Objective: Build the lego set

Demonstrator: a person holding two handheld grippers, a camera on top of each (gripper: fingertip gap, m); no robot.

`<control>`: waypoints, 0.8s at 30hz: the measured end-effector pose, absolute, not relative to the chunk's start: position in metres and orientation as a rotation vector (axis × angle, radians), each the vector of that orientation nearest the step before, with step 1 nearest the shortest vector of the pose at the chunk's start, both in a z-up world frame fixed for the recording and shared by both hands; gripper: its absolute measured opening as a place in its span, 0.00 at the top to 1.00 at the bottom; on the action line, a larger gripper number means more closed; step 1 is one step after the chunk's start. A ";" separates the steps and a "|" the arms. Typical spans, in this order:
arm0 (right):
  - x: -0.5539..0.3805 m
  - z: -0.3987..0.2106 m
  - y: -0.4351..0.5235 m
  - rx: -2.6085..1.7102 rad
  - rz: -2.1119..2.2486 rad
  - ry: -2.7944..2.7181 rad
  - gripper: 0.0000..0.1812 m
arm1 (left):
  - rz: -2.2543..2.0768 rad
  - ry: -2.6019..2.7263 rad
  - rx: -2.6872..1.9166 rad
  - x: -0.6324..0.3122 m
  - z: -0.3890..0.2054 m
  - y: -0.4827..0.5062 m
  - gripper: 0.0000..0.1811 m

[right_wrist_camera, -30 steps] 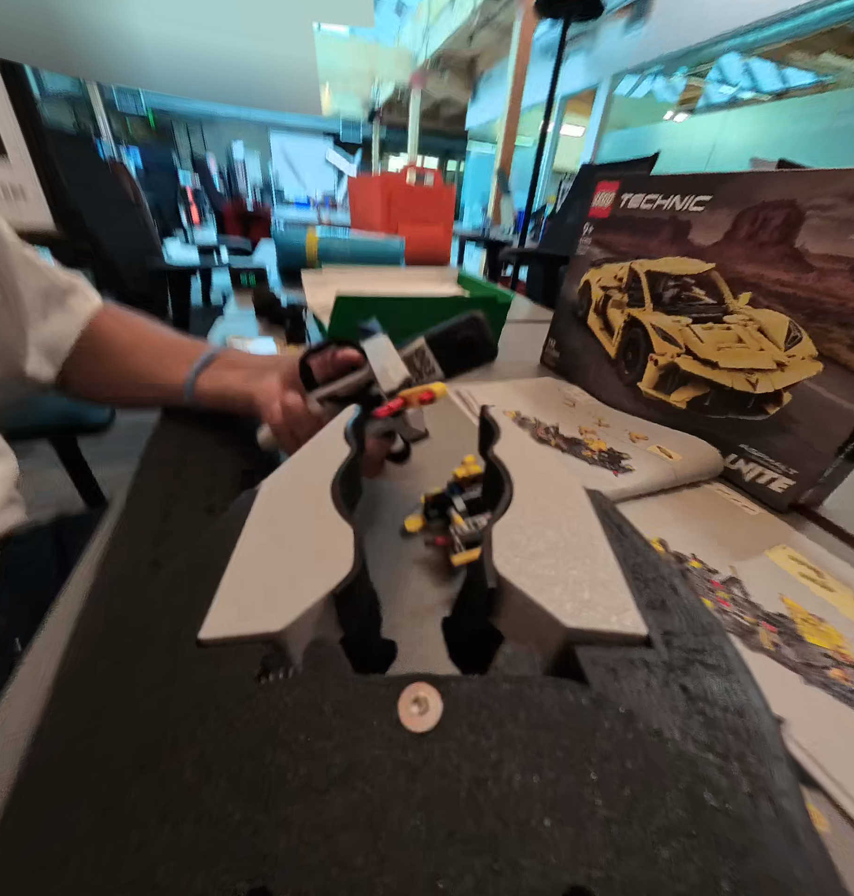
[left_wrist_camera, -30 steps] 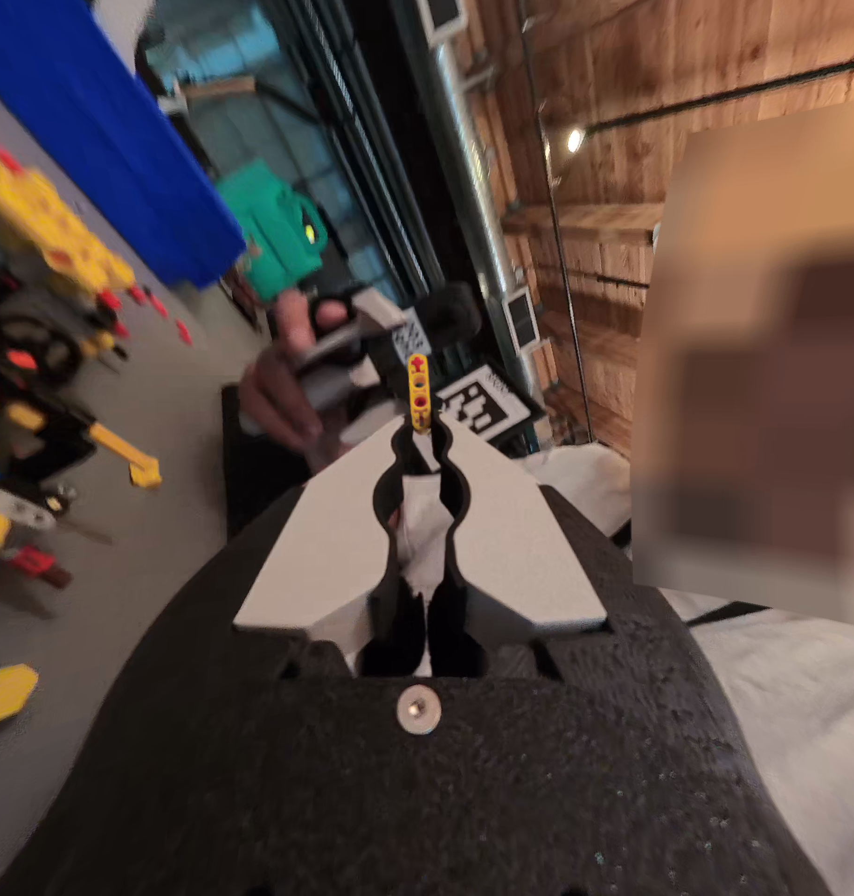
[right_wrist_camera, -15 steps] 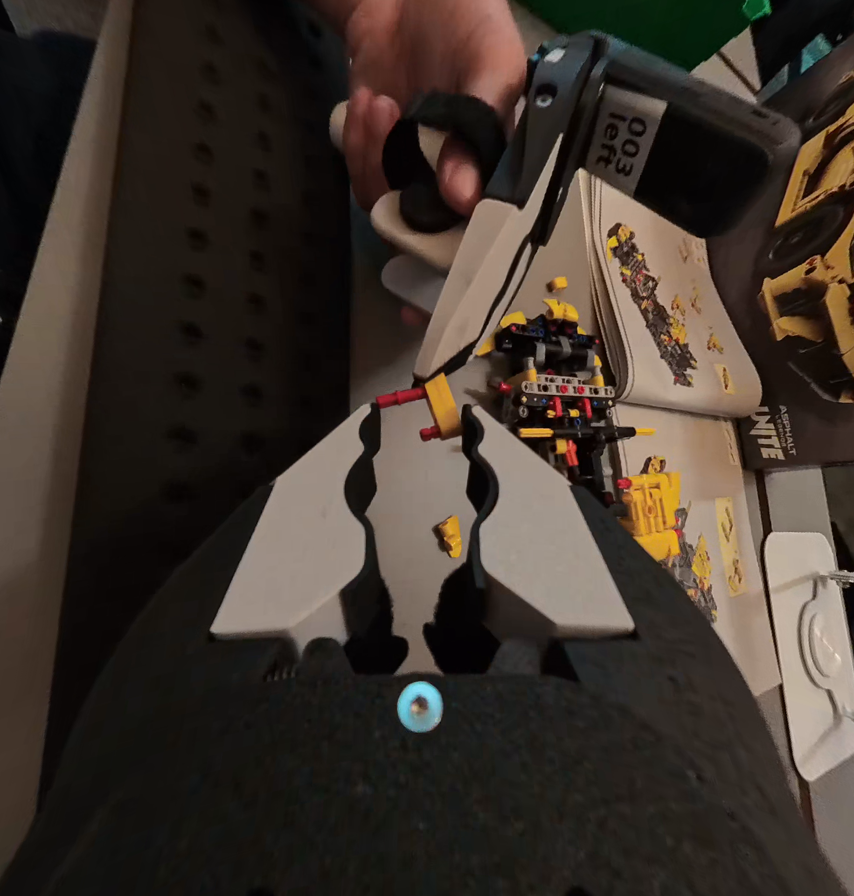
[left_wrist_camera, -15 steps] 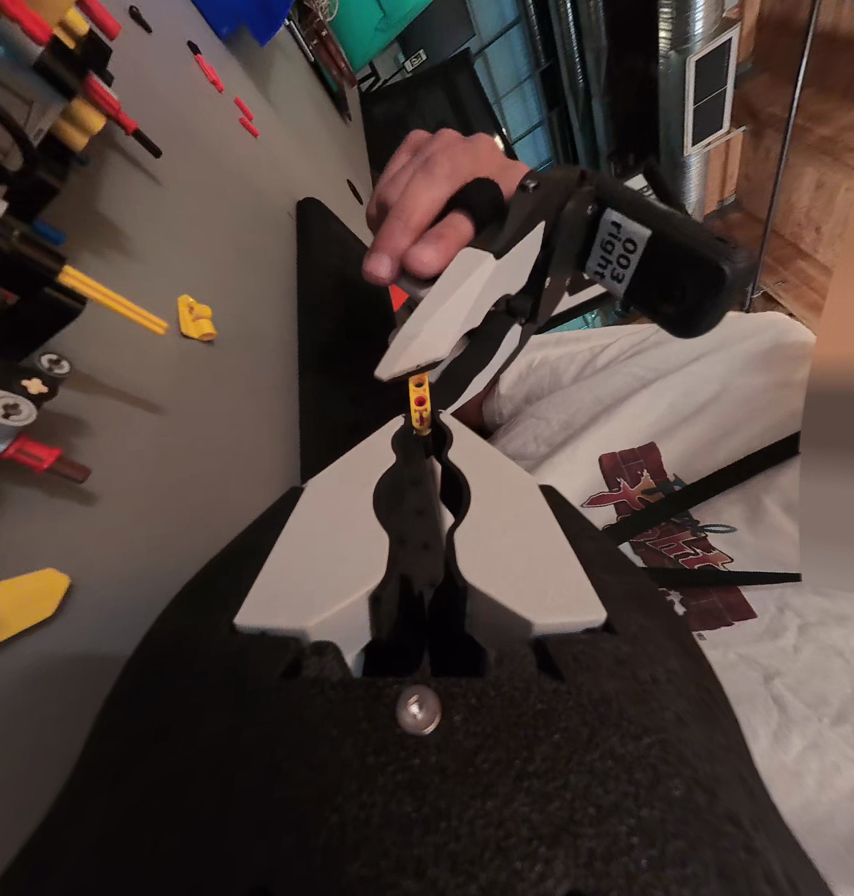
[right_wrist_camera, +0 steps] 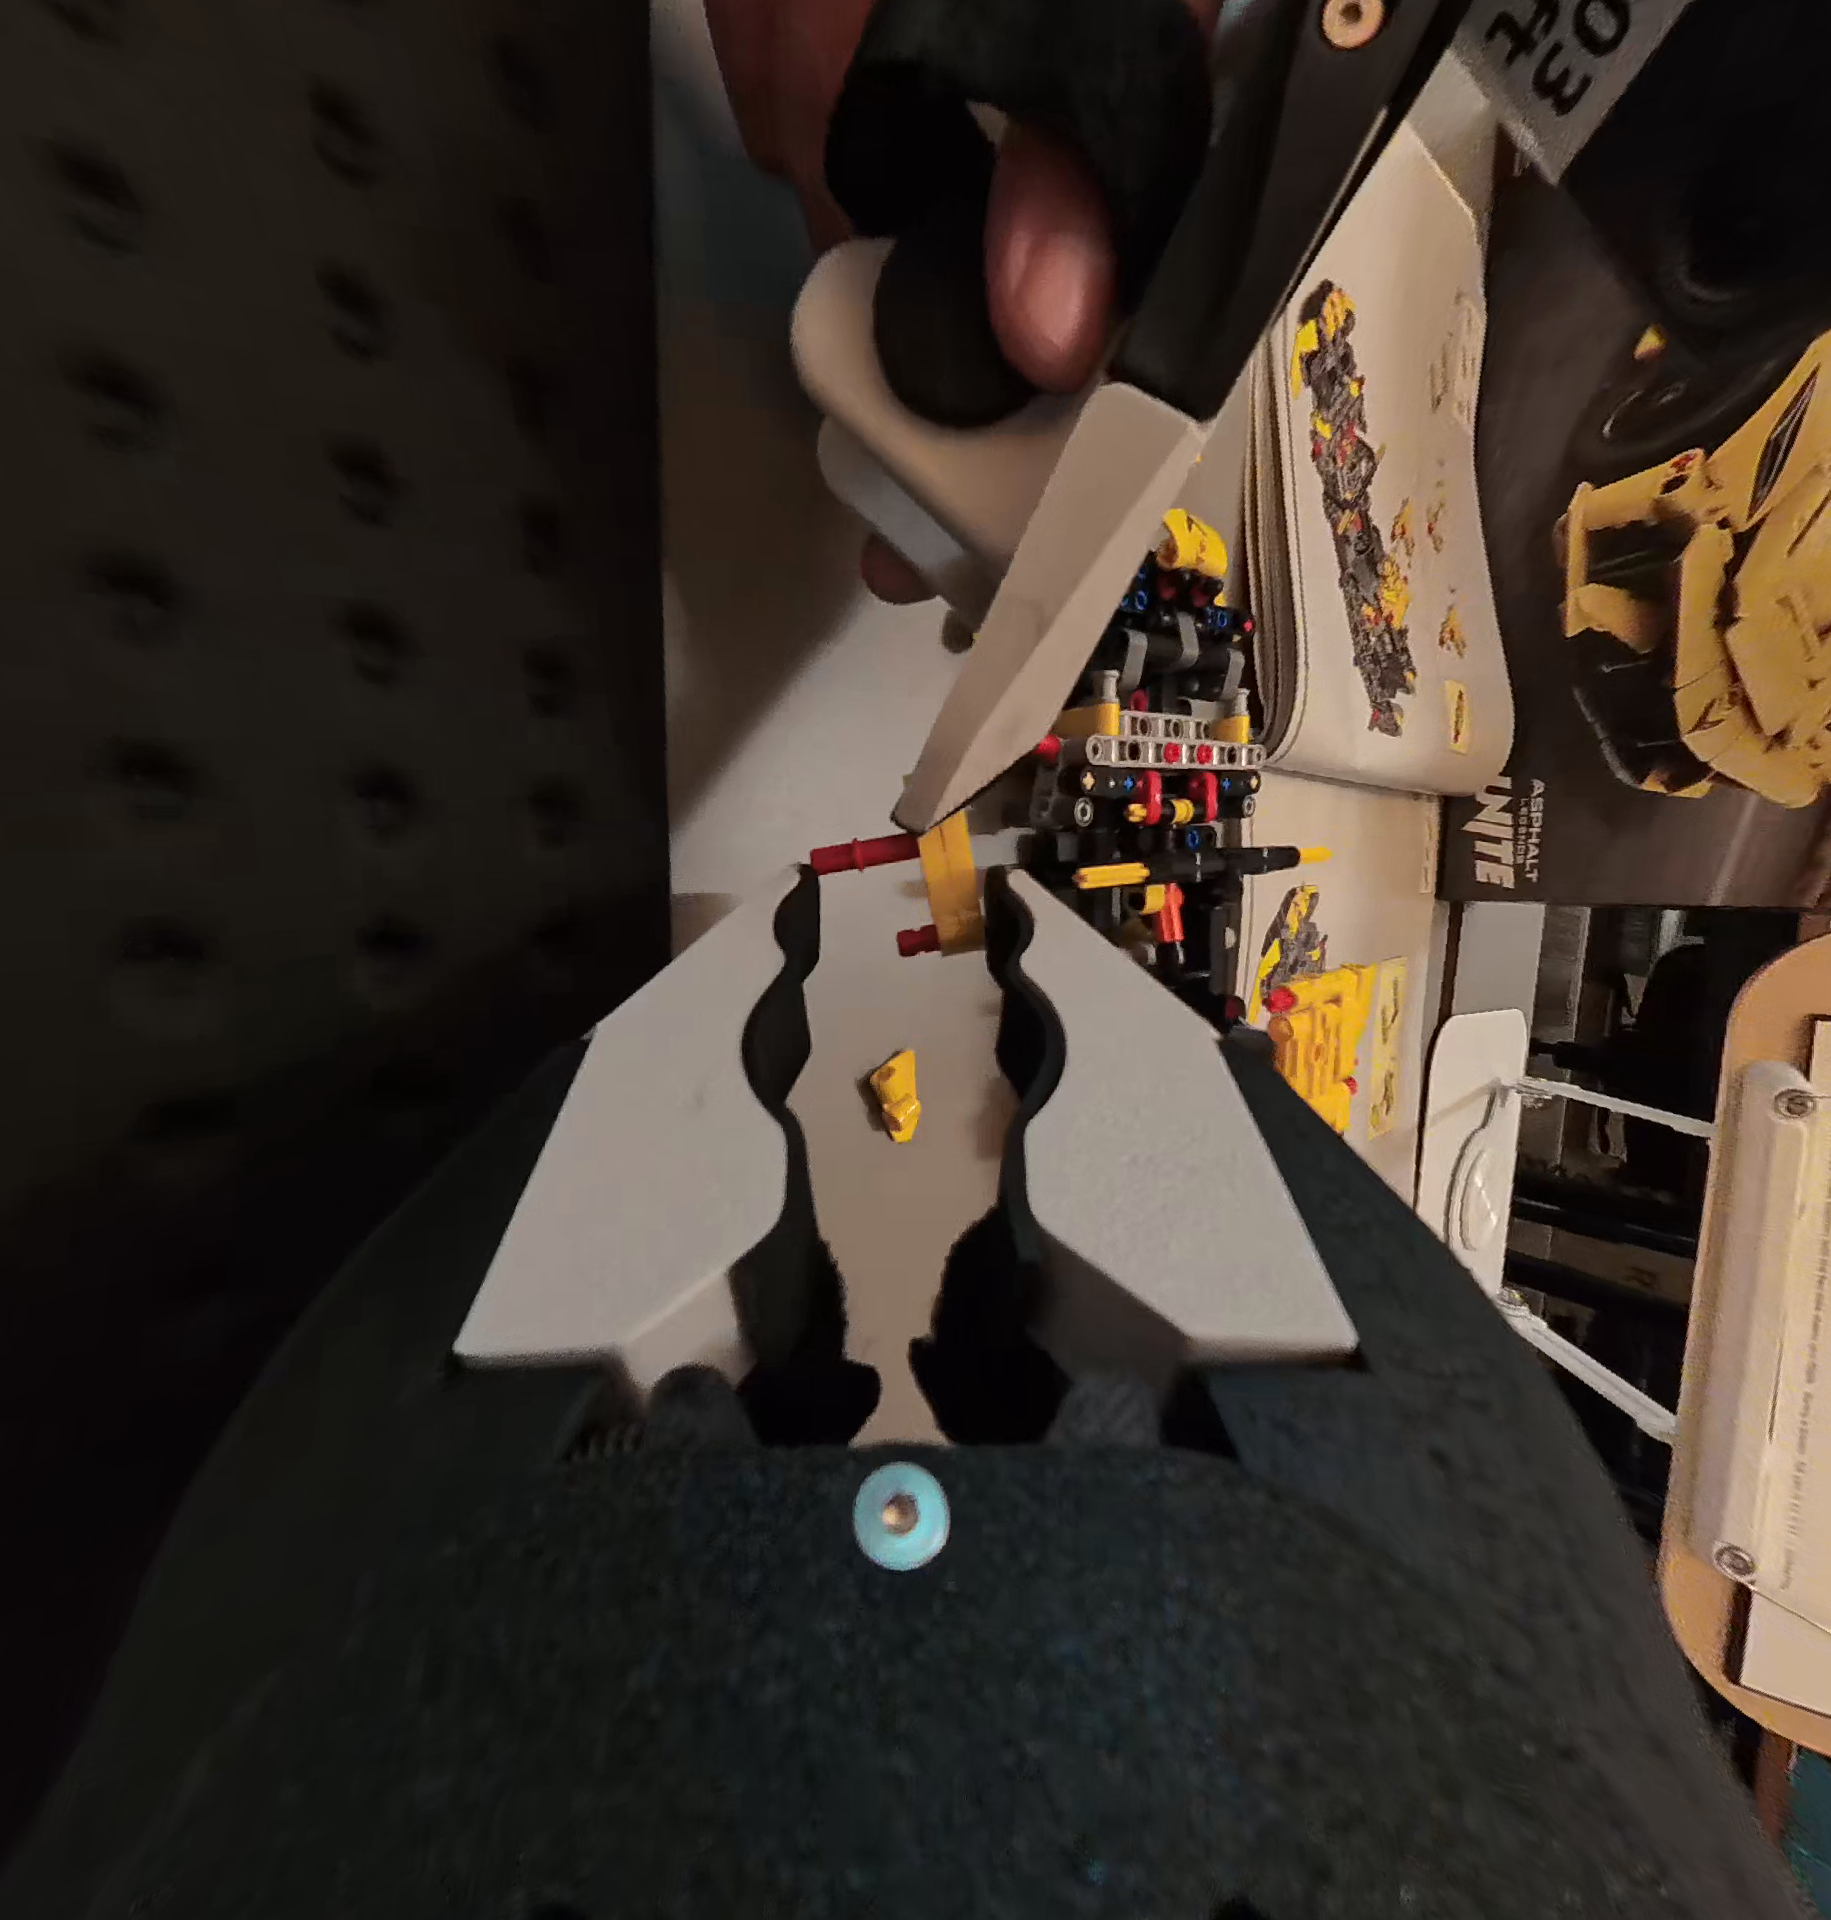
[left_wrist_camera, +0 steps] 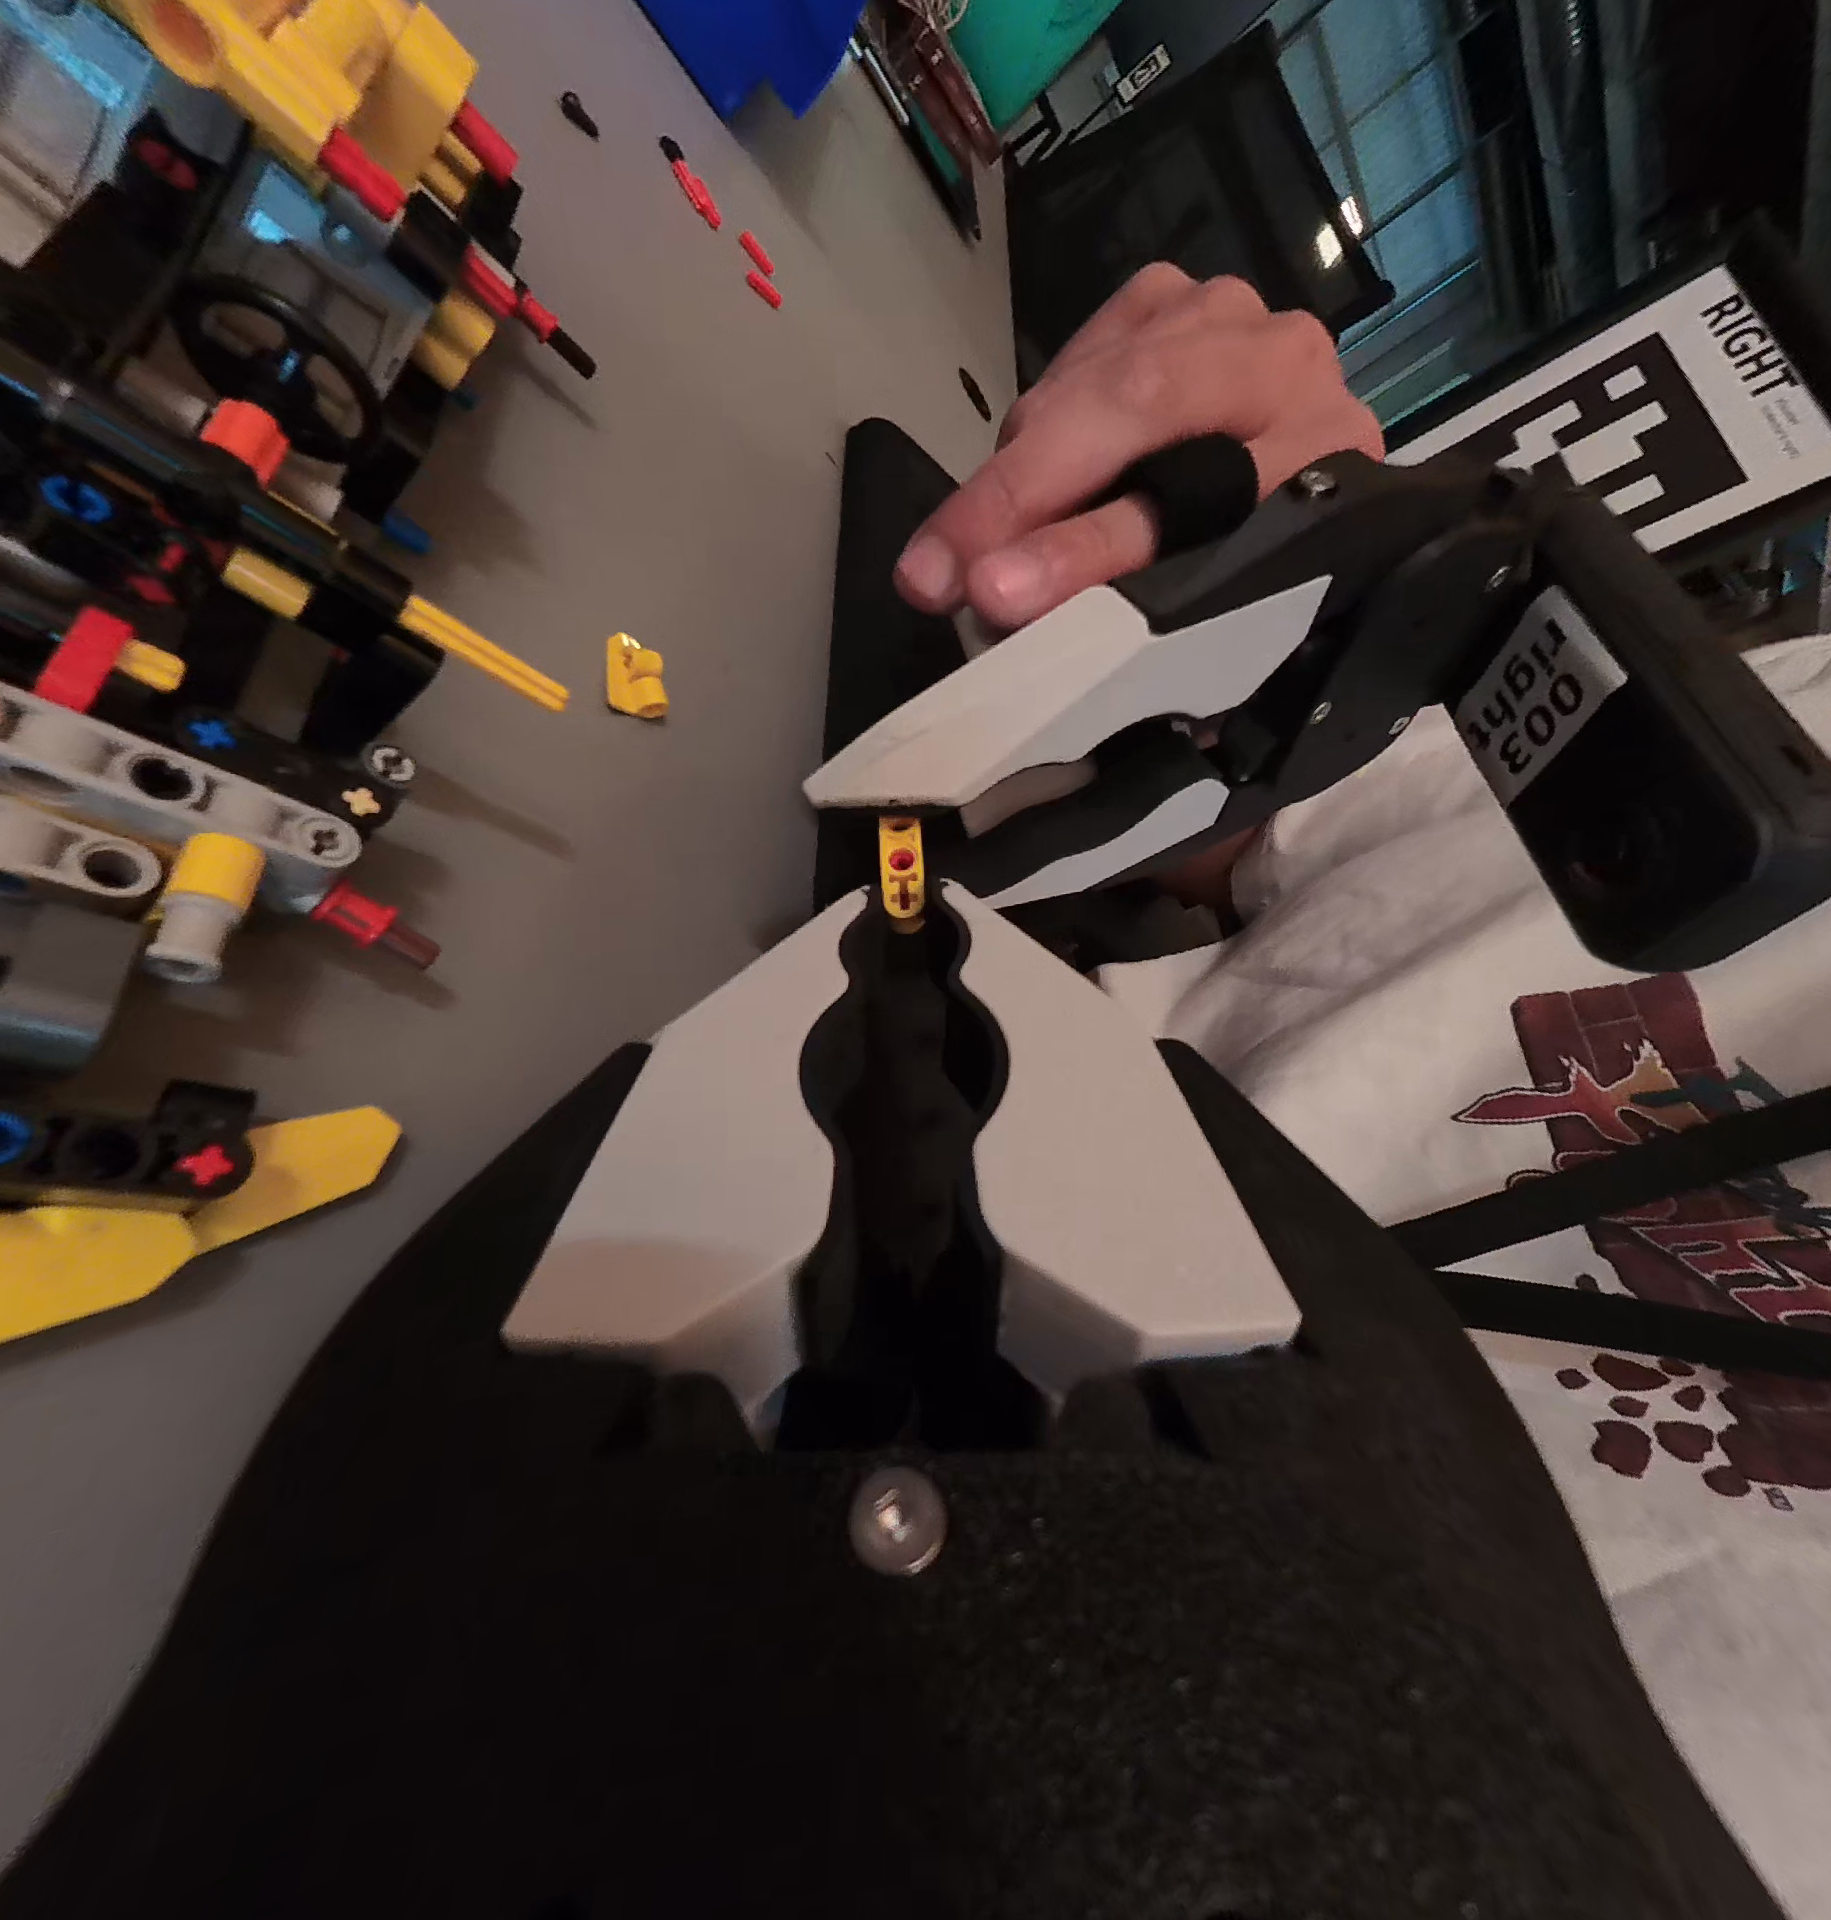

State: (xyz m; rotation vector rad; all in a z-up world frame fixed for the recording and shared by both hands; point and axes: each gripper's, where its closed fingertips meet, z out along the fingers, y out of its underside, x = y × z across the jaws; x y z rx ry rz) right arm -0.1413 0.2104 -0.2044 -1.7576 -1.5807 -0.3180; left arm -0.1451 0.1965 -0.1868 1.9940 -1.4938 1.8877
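Observation:
My left gripper (left_wrist_camera: 903, 896) is shut on a small yellow beam (left_wrist_camera: 900, 864) with red pins in its holes. The beam sticks out past the tips. My right gripper (right_wrist_camera: 903, 885) is open. The same yellow beam (right_wrist_camera: 947, 883) and its two red pins sit between the right gripper's tips, close to the right-hand finger. The left gripper's fingers (right_wrist_camera: 1046, 623) come down onto the beam from above. In the left wrist view the right gripper's fingers (left_wrist_camera: 1046, 696) hang just beyond the beam. The part-built black, grey and yellow chassis (right_wrist_camera: 1150, 810) lies on the table behind.
A loose small yellow piece (right_wrist_camera: 895, 1091) lies on the grey table (left_wrist_camera: 682, 468) under the right gripper; it also shows in the left wrist view (left_wrist_camera: 636, 675). The chassis (left_wrist_camera: 163, 623) fills the left. An instruction booklet (right_wrist_camera: 1368, 582) and the set's box (right_wrist_camera: 1669, 571) lie at right. Loose red pins (left_wrist_camera: 755, 265) lie farther off. It is some 7 cm from my right tips to the loose small yellow piece (right_wrist_camera: 895, 1091). Seen from the left wrist view (left_wrist_camera: 652, 686) as well.
Both grippers have swung down toward the table and closed in on each other. The right gripper's open fingers now flank the yellow beam, which the left gripper still holds.

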 end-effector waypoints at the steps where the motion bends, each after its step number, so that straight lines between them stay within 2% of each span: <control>1: -0.141 -0.206 0.210 -1.754 -0.323 -1.596 0.83 | 1.880 -1.494 1.999 -0.145 -0.188 0.196 0.96; 9: -0.143 -0.203 0.217 -1.678 -0.427 -1.601 0.82 | 1.878 -1.492 2.049 -0.144 -0.188 0.202 0.97; 19: -0.145 -0.203 0.212 -1.701 -0.315 -1.616 0.86 | 1.877 -1.535 2.031 -0.147 -0.187 0.200 0.96; 20: -0.145 -0.202 0.214 -1.688 -0.334 -1.616 0.92 | 1.869 -1.548 2.026 -0.147 -0.187 0.199 0.97; 24: -0.143 -0.202 0.215 -1.705 -0.344 -1.620 0.92 | 1.864 -1.575 2.039 -0.146 -0.189 0.198 0.96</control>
